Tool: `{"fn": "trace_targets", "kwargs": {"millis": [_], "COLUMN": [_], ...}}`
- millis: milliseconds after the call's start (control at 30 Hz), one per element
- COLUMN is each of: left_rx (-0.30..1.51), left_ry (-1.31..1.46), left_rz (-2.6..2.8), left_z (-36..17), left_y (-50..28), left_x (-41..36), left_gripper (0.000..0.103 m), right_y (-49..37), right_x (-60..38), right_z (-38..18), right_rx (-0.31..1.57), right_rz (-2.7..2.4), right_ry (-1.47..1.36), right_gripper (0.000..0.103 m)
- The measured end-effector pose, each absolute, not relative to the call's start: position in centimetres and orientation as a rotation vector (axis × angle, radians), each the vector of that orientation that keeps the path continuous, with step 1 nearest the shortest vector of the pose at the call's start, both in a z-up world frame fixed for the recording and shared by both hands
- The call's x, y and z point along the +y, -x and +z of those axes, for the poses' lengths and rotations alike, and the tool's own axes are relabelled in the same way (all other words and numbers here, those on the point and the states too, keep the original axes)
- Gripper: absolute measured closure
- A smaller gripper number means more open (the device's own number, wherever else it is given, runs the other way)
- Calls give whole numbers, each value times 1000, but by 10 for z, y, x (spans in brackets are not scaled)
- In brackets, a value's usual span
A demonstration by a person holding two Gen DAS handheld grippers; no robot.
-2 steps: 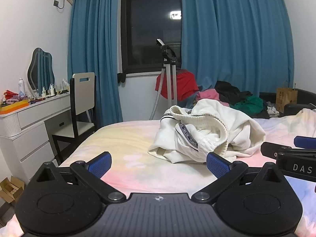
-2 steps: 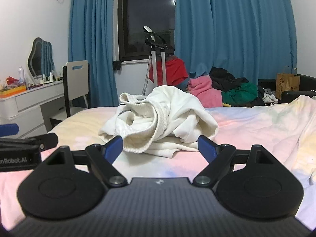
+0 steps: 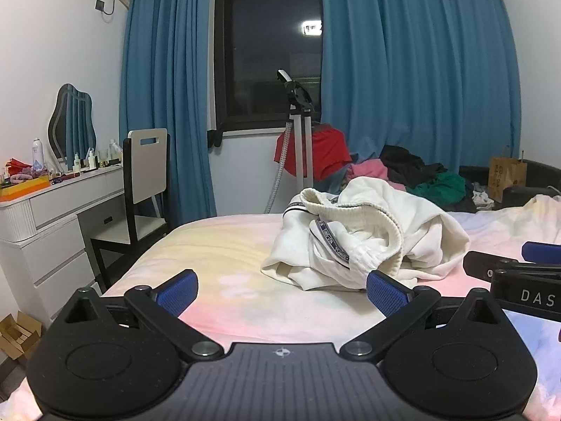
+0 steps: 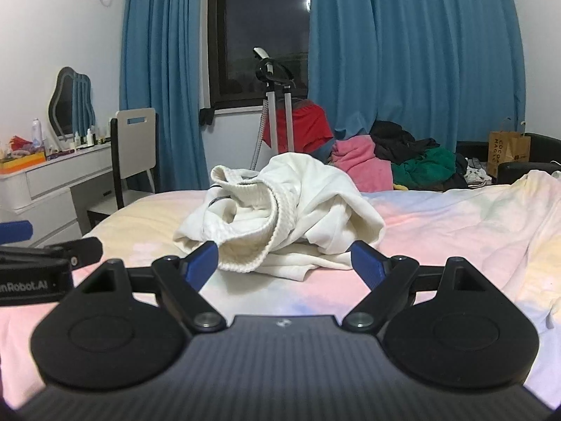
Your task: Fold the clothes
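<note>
Beyond right hand-held gripper (image 4: 282,263) (agape): garment (image 4: 280,217)

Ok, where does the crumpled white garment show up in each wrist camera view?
Left wrist: white garment lies right of centre on the bed, beyond the right fingertip.
Right wrist: white garment sits centre frame, between the fingertips.
Shared landmark: the red cloth hanging below the window.

Left gripper (image 3: 282,289) and right gripper (image 4: 284,263) both jaws wide apart, empty, side by side, level.
</note>
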State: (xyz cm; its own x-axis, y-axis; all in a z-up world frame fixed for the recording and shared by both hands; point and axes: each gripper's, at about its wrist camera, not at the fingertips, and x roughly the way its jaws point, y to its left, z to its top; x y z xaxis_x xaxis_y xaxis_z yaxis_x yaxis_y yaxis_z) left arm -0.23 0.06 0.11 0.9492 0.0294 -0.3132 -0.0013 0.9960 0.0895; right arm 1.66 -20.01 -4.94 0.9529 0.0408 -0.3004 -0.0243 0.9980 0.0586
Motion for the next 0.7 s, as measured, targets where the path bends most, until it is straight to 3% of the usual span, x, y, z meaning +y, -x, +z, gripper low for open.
{"fn": "trace_targets", "kwargs": {"millis": [700], "left_rx": [277], "left_ry": [-43], "left_rz": [24], "left_z": [11], "left_y": [20], "left_x": [5], "left_gripper": [0], "right_y": [4], "right_x": [-196], "right_z": [-39], "right_rx": [236], "right_rz": [38], "right_ry": [-65], "right_gripper": [19]}}
